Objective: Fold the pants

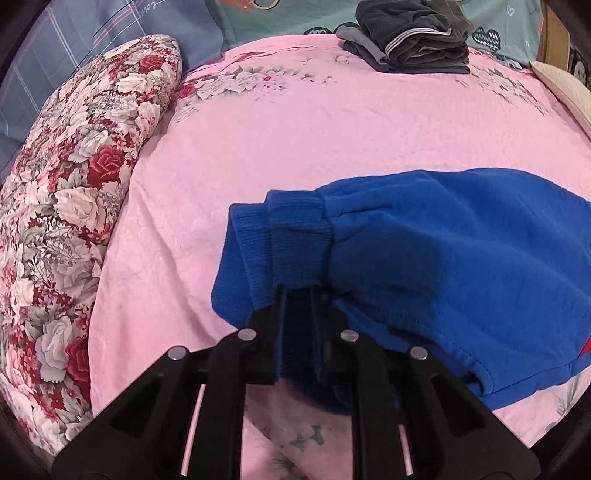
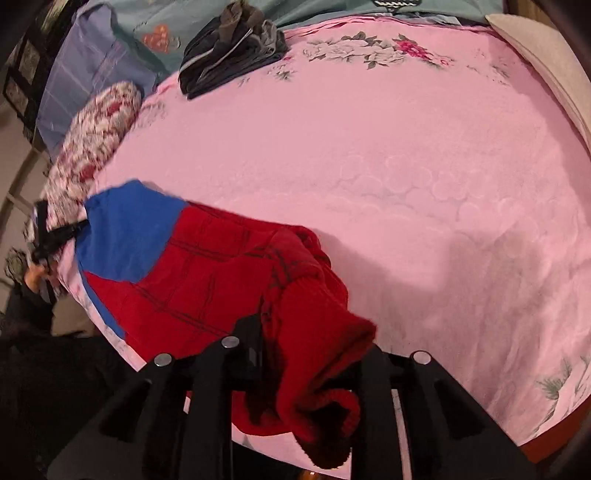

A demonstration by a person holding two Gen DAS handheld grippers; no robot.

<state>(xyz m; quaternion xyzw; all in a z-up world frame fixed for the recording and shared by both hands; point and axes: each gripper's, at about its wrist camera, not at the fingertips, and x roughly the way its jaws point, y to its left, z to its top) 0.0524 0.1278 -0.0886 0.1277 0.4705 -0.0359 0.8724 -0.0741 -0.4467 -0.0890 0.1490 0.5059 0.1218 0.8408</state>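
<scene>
The pants (image 1: pixel 443 251) lie on the pink bed (image 1: pixel 332 140); the left tongs (image 1: pixel 297 295) are clenched on a blue ribbed cuff; the right tongs (image 2: pixel 314 332) grasp the red ribbed cuff; dark folded clothes (image 1: pixel 410 33) sit well apart beside a floral pillow (image 1: pixel 74 184).

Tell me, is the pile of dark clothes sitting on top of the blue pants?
No, the dark clothes lie far across the pink bedspread, apart from the blue pants.

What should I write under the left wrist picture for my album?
Left hand-held gripper pinching the blue pants by a ribbed cuff, on a pink bedspread.
</scene>
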